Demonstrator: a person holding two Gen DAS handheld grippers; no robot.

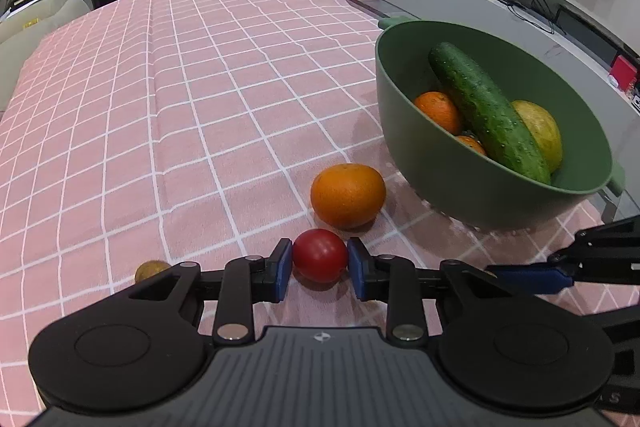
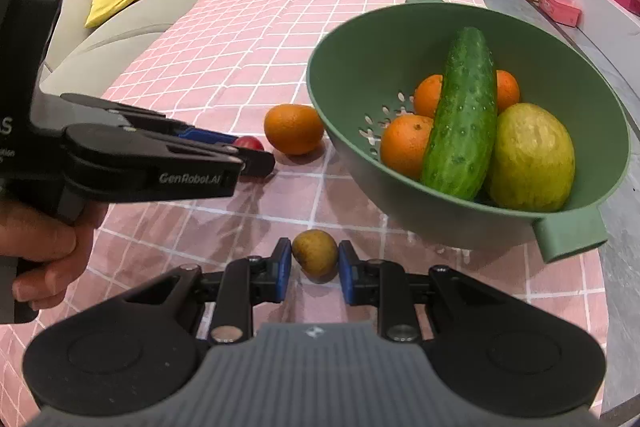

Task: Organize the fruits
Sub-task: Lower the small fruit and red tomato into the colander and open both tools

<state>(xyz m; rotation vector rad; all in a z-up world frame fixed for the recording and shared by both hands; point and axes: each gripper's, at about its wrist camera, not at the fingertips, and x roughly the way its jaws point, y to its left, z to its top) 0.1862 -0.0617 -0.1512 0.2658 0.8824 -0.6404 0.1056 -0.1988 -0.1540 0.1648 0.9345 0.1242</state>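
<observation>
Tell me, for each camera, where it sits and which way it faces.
Left wrist: on the left gripper, facing forward over the checked tablecloth; its pads flank a red tomato.
Right wrist: on the right gripper, facing forward; pads flank a small brownish fruit; the person's left hand shows.
Shared: the loose orange, the green colander, the cucumber.

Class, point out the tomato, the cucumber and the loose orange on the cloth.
tomato (image 1: 320, 255), left wrist view, its top front.
cucumber (image 2: 460, 119), right wrist view, mid-length.
orange (image 1: 347, 195), left wrist view, centre of its near face.
</observation>
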